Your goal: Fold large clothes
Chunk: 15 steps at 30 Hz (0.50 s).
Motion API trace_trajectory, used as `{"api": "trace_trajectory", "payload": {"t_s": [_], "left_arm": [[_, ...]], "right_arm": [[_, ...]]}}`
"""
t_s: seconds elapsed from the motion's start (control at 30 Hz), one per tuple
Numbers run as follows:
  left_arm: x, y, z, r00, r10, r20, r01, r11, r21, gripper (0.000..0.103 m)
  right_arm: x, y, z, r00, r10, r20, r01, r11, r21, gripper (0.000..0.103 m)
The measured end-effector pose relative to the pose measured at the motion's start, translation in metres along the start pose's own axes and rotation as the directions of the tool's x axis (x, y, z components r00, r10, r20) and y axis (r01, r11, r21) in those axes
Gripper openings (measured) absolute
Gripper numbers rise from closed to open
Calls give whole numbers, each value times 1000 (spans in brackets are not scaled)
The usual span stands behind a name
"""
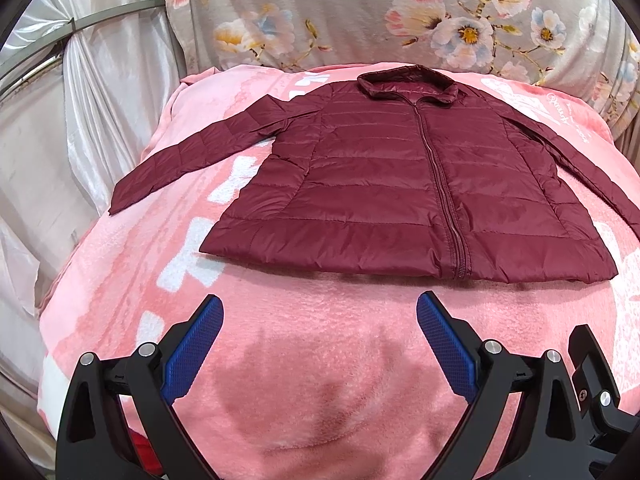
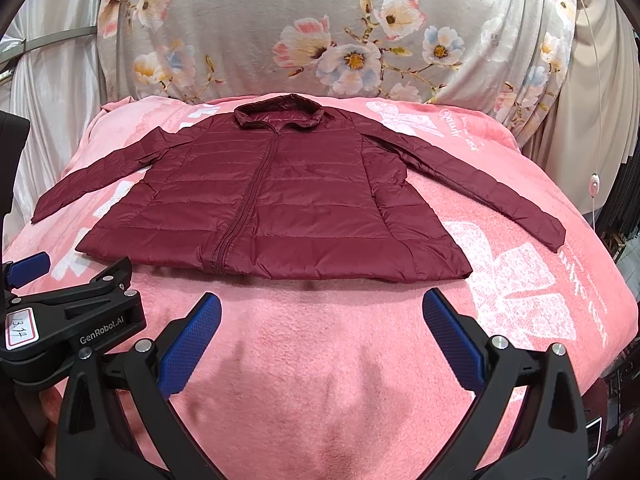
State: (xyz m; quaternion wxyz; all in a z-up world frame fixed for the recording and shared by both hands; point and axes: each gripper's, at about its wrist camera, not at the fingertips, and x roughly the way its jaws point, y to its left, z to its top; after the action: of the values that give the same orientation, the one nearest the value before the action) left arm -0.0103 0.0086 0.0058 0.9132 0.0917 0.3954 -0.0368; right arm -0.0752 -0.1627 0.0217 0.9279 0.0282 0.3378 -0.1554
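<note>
A dark red quilted jacket (image 1: 380, 176) lies flat and zipped, front up, on a pink blanket (image 1: 320, 340), collar away from me, both sleeves spread out to the sides. It also shows in the right wrist view (image 2: 272, 208). My left gripper (image 1: 320, 308) is open and empty, hovering over the blanket just short of the jacket's hem. My right gripper (image 2: 322, 308) is open and empty, also just short of the hem. The left gripper's body (image 2: 72, 320) shows at the left of the right wrist view.
A grey floral cushion or cover (image 2: 320, 28) stands behind the blanket. White satin drapes (image 1: 60, 120) hang at the left. A white cord with a switch (image 2: 595, 186) hangs at the right. The blanket's edges drop off left and right.
</note>
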Motion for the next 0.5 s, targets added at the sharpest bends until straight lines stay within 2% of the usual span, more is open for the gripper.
{"api": "trace_trajectory", "payload": {"t_s": [0.5], "left_arm": [[2,3,0,1000,0,-1,0,1000,0,95]], "right_arm": [[1,2,0,1000,3,-2,-3,1000,0,98]]}}
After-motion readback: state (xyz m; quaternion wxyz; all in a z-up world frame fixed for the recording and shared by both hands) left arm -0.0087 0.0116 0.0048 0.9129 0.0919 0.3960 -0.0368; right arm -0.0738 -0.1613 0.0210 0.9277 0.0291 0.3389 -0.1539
